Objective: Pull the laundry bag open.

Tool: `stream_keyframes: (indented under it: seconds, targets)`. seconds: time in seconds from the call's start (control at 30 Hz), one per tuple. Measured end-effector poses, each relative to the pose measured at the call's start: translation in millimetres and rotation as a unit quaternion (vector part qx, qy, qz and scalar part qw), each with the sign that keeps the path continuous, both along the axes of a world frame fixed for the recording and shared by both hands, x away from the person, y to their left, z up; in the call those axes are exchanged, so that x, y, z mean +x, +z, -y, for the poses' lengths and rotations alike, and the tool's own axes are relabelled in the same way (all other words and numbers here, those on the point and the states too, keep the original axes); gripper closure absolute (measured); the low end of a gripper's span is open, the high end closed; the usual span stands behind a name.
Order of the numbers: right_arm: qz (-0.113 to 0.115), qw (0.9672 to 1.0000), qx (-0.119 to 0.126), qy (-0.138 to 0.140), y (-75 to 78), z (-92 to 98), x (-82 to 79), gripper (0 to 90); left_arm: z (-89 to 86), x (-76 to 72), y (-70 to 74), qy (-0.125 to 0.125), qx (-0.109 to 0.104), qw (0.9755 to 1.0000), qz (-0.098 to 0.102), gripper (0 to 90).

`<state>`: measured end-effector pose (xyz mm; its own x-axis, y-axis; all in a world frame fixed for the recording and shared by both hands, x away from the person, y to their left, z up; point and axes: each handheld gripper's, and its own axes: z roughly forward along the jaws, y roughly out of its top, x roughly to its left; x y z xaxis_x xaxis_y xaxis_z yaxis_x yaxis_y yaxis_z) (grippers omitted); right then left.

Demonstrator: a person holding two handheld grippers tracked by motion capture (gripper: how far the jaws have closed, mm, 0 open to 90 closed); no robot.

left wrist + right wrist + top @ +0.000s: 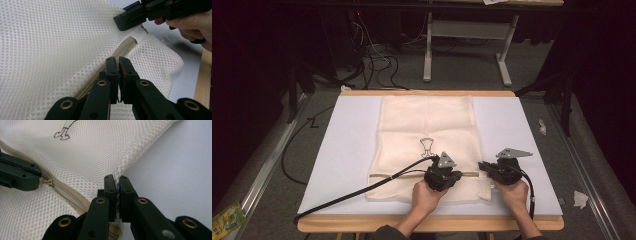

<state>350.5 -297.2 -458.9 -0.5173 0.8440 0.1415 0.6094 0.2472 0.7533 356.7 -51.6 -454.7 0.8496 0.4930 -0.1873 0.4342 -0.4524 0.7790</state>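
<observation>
On the white-topped counter (347,150) lies a cream mesh laundry bag (427,125), flat, with a tan zipper (125,48) running across its near part. Left tongs (456,176) sit over the zipper line, jaws pressed together on the zipper's pull area; what exactly they pinch is hidden. Right tongs (482,165) are clamped tight on the bag's right edge beside the zipper's end, a sliver of mesh caught between the jaws. Both hands rest at the counter's near edge.
</observation>
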Motion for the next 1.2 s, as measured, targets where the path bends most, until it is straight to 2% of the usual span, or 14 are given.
stream_keyframes:
  seconds: [0.3, 0.4, 1.0, 1.2]
  targets:
    - [0.000, 1.0000, -0.004, -0.002, -1.3, -0.6, 1.0, 87.7, -11.3, -0.9, -0.5, 0.009, 0.002, 1.0000, 0.002, 86.7]
    - [0.001, 1.0000, -0.004, -0.002, -1.5, -0.7, 1.3, 87.7, -15.6, -0.2, 1.7, 0.010, -0.003, 0.9999, 0.000, 86.8]
    - [0.004, 1.0000, -0.003, -0.001, 0.0, -2.2, 0.5, 87.7, -22.6, -2.6, 2.5, 0.009, -0.006, 0.9999, 0.003, 86.9]
    - [0.003, 1.0000, -0.006, -0.003, -0.4, -1.4, 1.1, 87.7, -30.3, -2.3, 1.7, 0.018, -0.009, 0.9998, 0.000, 87.0]
